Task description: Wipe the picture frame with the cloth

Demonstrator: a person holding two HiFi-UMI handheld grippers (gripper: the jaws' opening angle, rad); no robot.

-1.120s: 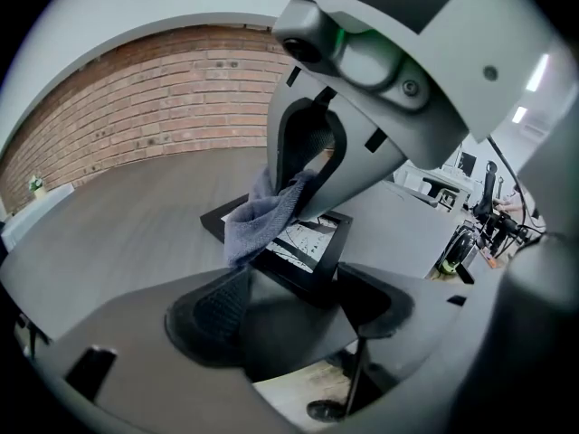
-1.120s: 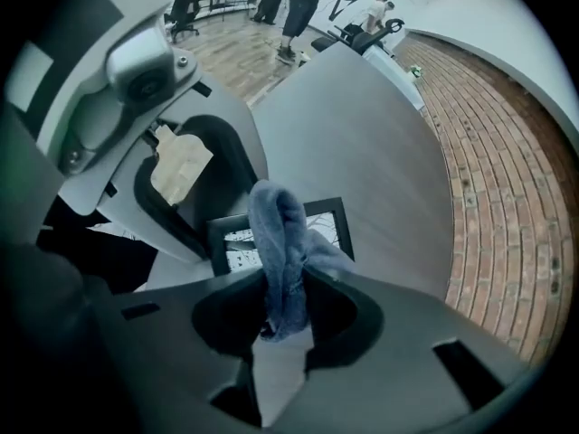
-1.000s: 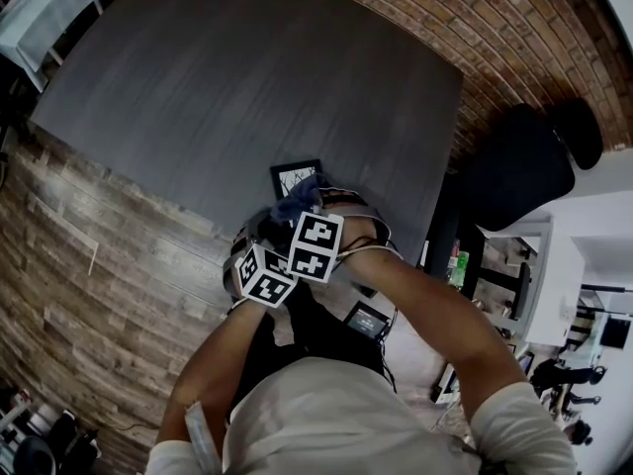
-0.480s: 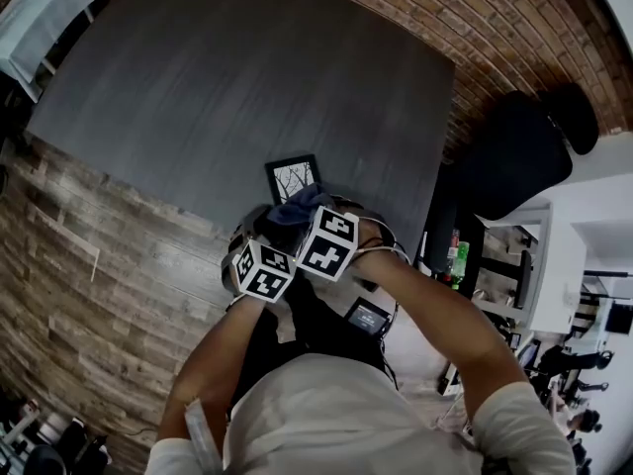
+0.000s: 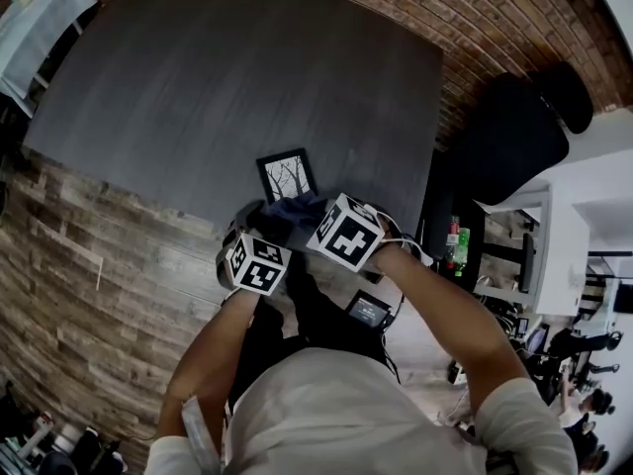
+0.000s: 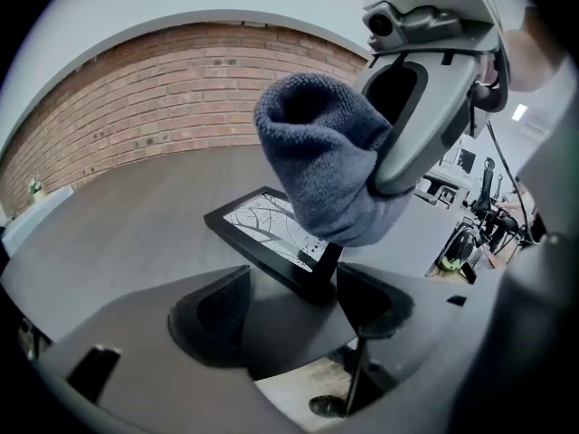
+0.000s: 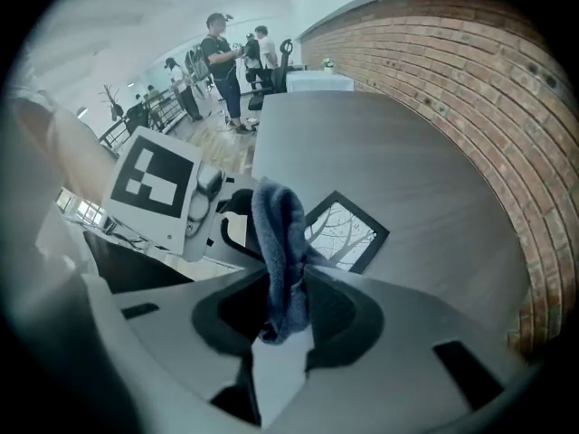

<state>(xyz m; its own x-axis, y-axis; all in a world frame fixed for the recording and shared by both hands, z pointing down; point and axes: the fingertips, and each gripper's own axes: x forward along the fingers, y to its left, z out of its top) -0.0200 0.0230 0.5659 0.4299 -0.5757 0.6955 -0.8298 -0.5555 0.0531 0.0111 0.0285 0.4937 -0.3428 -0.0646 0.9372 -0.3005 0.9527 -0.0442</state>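
A small black picture frame (image 5: 287, 176) with a tree drawing lies near the front edge of the dark table (image 5: 227, 77). My left gripper (image 6: 289, 274) is open around its near corner (image 6: 312, 283); the corner lies against the right finger (image 6: 371, 301), and a strip of table shows beside the left finger (image 6: 213, 315). My right gripper (image 7: 285, 306) is shut on a folded blue-grey cloth (image 7: 279, 242). The cloth (image 6: 317, 170) hangs just above the frame's near end, apart from the glass. In the head view the cloth (image 5: 295, 209) sits between the two marker cubes, below the frame.
A black office chair (image 5: 514, 156) stands right of the table, by a brick wall (image 5: 465, 28). Wooden floor (image 5: 89, 265) runs along the left. A white table (image 5: 49, 13) is at the far left corner. People stand far off (image 7: 222, 52).
The right gripper has rolled and risen with the cloth, drawing it off the frame's lower corner. The whole frame now shows. The left gripper has stayed put.
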